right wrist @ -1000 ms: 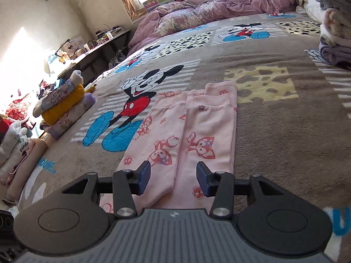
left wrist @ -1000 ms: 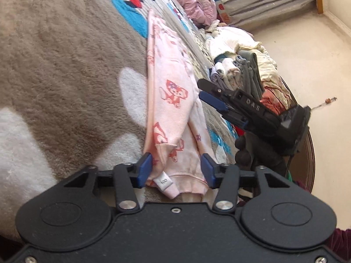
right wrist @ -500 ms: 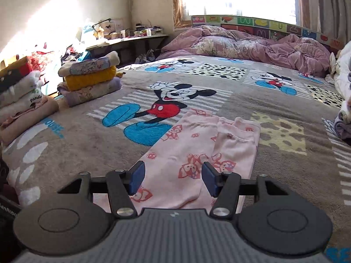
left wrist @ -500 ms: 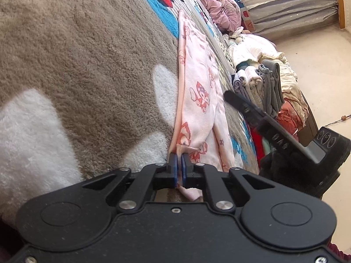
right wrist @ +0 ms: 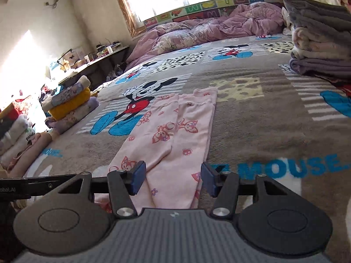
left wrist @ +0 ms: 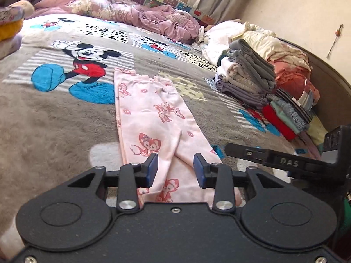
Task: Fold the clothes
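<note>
Pink children's trousers (left wrist: 151, 118) with fox prints lie flat on the bed, legs side by side, cuffs at the far end. They also show in the right wrist view (right wrist: 175, 140). My left gripper (left wrist: 175, 169) is open and empty, just above the near waist end. My right gripper (right wrist: 173, 178) is open and empty over the same near end, wider apart. The right gripper's body (left wrist: 285, 160) shows to the right in the left wrist view.
The bed is covered by a brown Mickey Mouse blanket (left wrist: 54, 114). Stacks of folded clothes stand at the right (left wrist: 258, 81) and at the left edge (right wrist: 70, 103). A crumpled purple duvet (right wrist: 219, 28) lies at the far end.
My left gripper, shut on the trousers' near edge half a second ago, has opened and let go. Both views have swung to look along the trousers. The right gripper stayed open.
</note>
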Available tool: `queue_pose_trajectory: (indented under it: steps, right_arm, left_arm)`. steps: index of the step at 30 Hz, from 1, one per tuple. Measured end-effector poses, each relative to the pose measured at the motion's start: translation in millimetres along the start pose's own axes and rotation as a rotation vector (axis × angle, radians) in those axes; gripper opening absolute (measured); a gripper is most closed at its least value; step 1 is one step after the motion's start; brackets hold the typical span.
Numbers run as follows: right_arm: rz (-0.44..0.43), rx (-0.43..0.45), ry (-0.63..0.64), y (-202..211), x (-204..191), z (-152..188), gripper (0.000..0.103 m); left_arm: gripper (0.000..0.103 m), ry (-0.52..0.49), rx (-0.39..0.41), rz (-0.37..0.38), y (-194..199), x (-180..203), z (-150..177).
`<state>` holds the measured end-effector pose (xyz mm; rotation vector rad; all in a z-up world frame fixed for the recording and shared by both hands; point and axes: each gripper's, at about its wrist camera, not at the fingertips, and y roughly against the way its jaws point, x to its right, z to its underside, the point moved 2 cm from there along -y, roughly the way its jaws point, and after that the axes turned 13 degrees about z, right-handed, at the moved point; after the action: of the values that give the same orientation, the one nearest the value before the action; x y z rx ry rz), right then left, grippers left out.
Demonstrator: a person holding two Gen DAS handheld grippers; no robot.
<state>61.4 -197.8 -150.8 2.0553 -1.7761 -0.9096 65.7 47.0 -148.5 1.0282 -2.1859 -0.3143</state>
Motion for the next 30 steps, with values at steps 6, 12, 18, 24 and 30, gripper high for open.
queue_pose_trajectory:
  steps: [6,12,18,24,30]
  right_arm:
    - [0.014,-0.003,-0.017,14,24,22,0.056]
    - [0.001,0.129,0.225,45,15,27,0.056]
    - [0.029,0.166,0.605,58,-18,63,0.055]
    - [0.102,0.111,0.866,49,-43,87,0.055]
    - [0.181,0.215,1.047,32,-53,107,0.058]
  left_arm:
    - [0.044,0.03,-0.062,-0.013,-3,-6,10]
    - [0.058,-0.333,-0.174,-0.127,33,23,20]
    - [0.059,-0.789,-0.356,-0.284,29,37,65]
    - [0.058,-1.142,-0.388,-0.367,10,44,104]
    - [0.059,-1.372,-0.315,-0.454,-9,43,115]
